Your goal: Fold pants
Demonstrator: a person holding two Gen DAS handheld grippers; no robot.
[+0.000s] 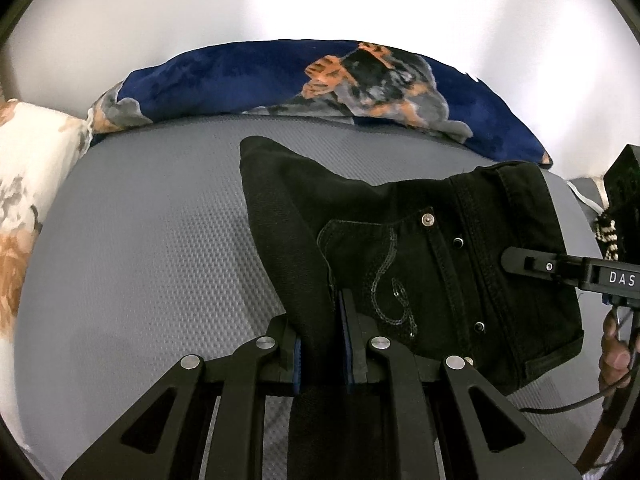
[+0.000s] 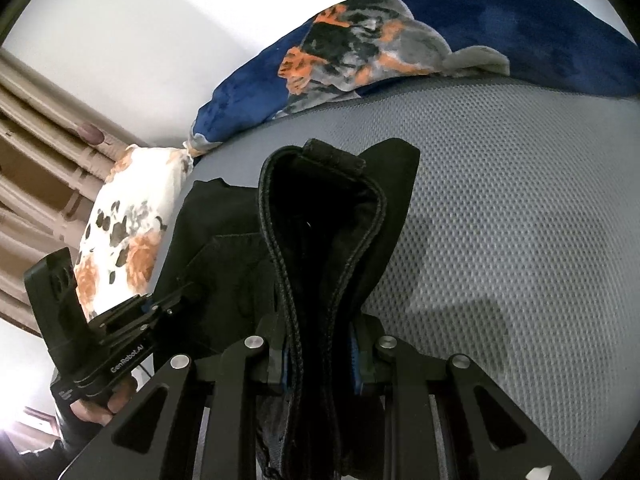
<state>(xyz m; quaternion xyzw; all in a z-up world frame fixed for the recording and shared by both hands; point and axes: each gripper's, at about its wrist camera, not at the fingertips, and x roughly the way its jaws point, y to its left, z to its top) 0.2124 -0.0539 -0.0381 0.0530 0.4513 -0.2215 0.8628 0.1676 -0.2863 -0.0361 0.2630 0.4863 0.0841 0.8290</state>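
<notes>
A grey mesh-textured mattress fills most of both views, running away to a pale wall. Along its far edge lies a dark blue blanket printed with orange, grey and black shapes. At the far left corner of the mattress sits a white pillow with orange and grey flowers, touching the blanket's end; in the right wrist view a beige panelled headboard rises behind it.

The black pants are bunched and lifted off the mattress, hanging between the two tools in the middle of the bed. Their waist end, with metal studs and a sequin swirl on a pocket, faces the left wrist camera; in the right wrist view the thick stitched waistband curls up in a loop.

The left gripper is nearly closed, its blue-lined pads pinching a fold of the pants at the pocket's left edge. The right gripper is also closed down, clamped on the doubled waistband that runs between its fingers.

Each tool shows in the other's view: the right one reaches in from the right over the waist, with the person's right hand below it; the left one sits low on the left, held by the left hand.
</notes>
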